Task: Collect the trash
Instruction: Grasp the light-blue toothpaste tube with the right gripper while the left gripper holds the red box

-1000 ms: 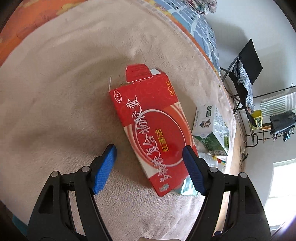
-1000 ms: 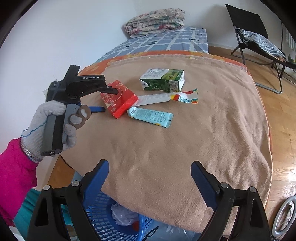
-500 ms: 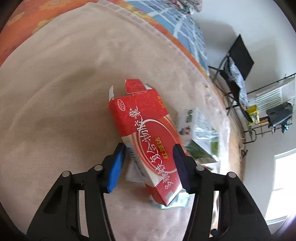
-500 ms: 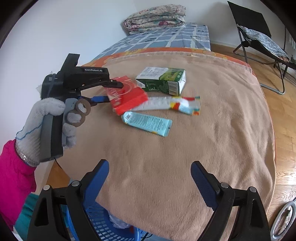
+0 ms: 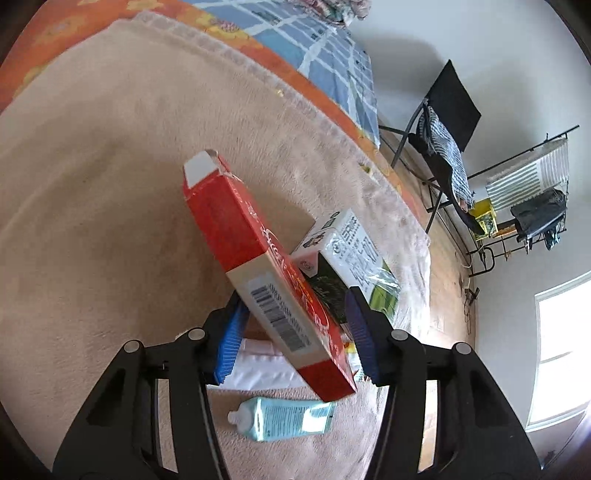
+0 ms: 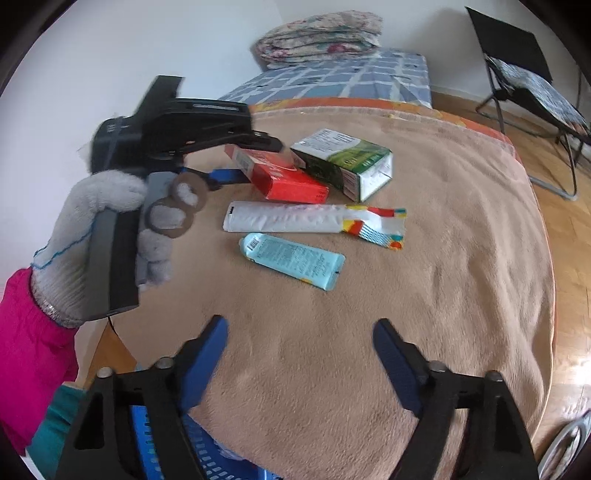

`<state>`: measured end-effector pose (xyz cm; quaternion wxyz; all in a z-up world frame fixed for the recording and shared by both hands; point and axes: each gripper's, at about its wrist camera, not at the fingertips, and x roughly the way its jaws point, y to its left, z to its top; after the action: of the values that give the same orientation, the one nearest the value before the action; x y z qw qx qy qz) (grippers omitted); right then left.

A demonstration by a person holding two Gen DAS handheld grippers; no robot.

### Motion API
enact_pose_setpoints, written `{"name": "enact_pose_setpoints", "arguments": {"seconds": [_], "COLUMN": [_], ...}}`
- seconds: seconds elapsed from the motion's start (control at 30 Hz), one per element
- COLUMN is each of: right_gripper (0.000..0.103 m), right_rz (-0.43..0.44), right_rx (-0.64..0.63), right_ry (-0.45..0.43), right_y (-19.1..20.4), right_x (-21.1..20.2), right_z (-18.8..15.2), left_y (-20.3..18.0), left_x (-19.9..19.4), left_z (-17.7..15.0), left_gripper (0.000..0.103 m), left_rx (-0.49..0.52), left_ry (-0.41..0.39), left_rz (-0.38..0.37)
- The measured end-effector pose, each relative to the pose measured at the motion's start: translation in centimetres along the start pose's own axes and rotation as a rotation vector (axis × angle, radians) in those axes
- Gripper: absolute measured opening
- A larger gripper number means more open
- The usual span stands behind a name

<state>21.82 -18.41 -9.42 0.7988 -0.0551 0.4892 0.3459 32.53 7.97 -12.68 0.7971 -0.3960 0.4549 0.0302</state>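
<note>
My left gripper (image 5: 291, 332) is shut on a red medicine box (image 5: 258, 266) and holds it tilted above the tan blanket; the box also shows in the right wrist view (image 6: 280, 173). Below it lie a green and white carton (image 6: 343, 158), a long white wrapper with a coloured end (image 6: 314, 219) and a light blue tube (image 6: 291, 258). The tube also shows in the left wrist view (image 5: 284, 421). My right gripper (image 6: 299, 365) is open and empty over the near part of the blanket.
A blue plastic basket (image 6: 155, 439) stands below the table's near edge. The tan blanket (image 6: 424, 295) covers the round table. A black folding chair (image 6: 532, 92) and a bed with a folded quilt (image 6: 317, 33) stand behind.
My left gripper closed on the red box, lifted it off the blanket and tipped it on edge. My right gripper moved forward over the table, still open.
</note>
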Motion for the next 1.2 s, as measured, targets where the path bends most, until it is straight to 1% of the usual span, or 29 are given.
{"name": "enact_pose_setpoints", "arguments": {"seconds": [0.03, 0.1, 0.13, 0.2, 0.3, 0.4, 0.53, 0.63, 0.7, 0.77, 0.8, 0.83, 0.87, 0.9, 0.97, 1.03, 1.07, 1.1, 1.2], "right_gripper": [0.074, 0.074, 0.073, 0.070, 0.069, 0.065, 0.064, 0.064, 0.064, 0.058, 0.047, 0.033, 0.030, 0.024, 0.019, 0.009, 0.007, 0.005, 0.005], "right_rz": [0.003, -0.004, -0.009, -0.018, -0.026, -0.019, -0.006, -0.036, -0.080, -0.112, -0.130, -0.131, -0.121, -0.113, -0.106, -0.092, -0.085, -0.074, -0.046], "right_rx": [-0.031, -0.107, -0.143, -0.215, -0.308, -0.330, -0.346, -0.394, -0.433, -0.455, -0.459, -0.453, -0.439, -0.422, -0.393, -0.370, -0.359, -0.347, -0.311], "right_ry": [0.002, 0.002, 0.005, 0.014, 0.033, 0.047, 0.067, 0.085, 0.065, 0.060, 0.054, 0.055, 0.060, 0.060, 0.061, 0.056, 0.053, 0.051, 0.054], "right_y": [0.2, 1.1, 1.5, 2.4, 3.6, 3.7, 3.7, 4.3, 4.9, 5.1, 5.2, 5.2, 5.1, 5.0, 4.7, 4.8, 4.7, 4.7, 4.5], "right_x": [0.2, 0.8, 1.3, 2.3, 4.2, 5.9, 8.0, 9.5, 10.2, 10.5, 10.6, 10.6, 10.6, 10.6, 10.4, 9.9, 9.7, 9.4, 8.9], "right_z": [0.2, 0.6, 0.8, 1.2, 2.0, 2.8, 3.4, 3.5, 3.5, 3.6, 3.8, 4.0, 4.2, 4.4, 4.6, 4.4, 4.4, 4.3, 4.3], "left_y": [0.0, 0.1, 0.3, 0.5, 0.8, 1.1, 2.4, 3.2, 3.6, 4.1, 4.2, 4.3, 4.3, 4.4, 4.3, 4.3, 4.3, 4.3, 4.4], "left_x": [0.3, 0.6, 0.8, 0.8, 0.6, 0.2, -0.7, -1.5, -2.0, -2.4, -2.6, -2.8, -3.0, -3.2, -3.9, -4.5, -4.7, -4.9, -5.8], "left_z": [0.1, 0.2, 0.3, 0.4, 0.6, 1.0, 1.7, 2.3, 2.4, 2.3, 2.3, 2.4, 2.4, 2.5, 2.5, 2.5, 2.4, 2.4, 2.1], "left_gripper": [0.054, 0.037, 0.033, 0.032, 0.032, 0.032, 0.030, 0.029, 0.029, 0.028, 0.028, 0.028, 0.028, 0.026, 0.026, 0.024, 0.024, 0.024, 0.024], "left_rx": [-0.006, -0.009, -0.013, -0.019, -0.005, -0.001, -0.023, -0.042, -0.043, -0.044, -0.040, -0.040, -0.040, -0.037, -0.023, -0.004, 0.003, 0.010, 0.033], "left_ry": [0.001, 0.003, 0.011, 0.011, 0.011, 0.004, -0.010, -0.024, -0.031, -0.030, -0.031, -0.033, -0.037, -0.041, -0.055, -0.064, -0.066, -0.069, -0.081], "left_rz": [0.005, 0.013, 0.010, -0.004, -0.001, 0.007, 0.013, 0.014, 0.022, 0.026, 0.031, 0.032, 0.033, 0.036, 0.047, 0.059, 0.063, 0.068, 0.082]}}
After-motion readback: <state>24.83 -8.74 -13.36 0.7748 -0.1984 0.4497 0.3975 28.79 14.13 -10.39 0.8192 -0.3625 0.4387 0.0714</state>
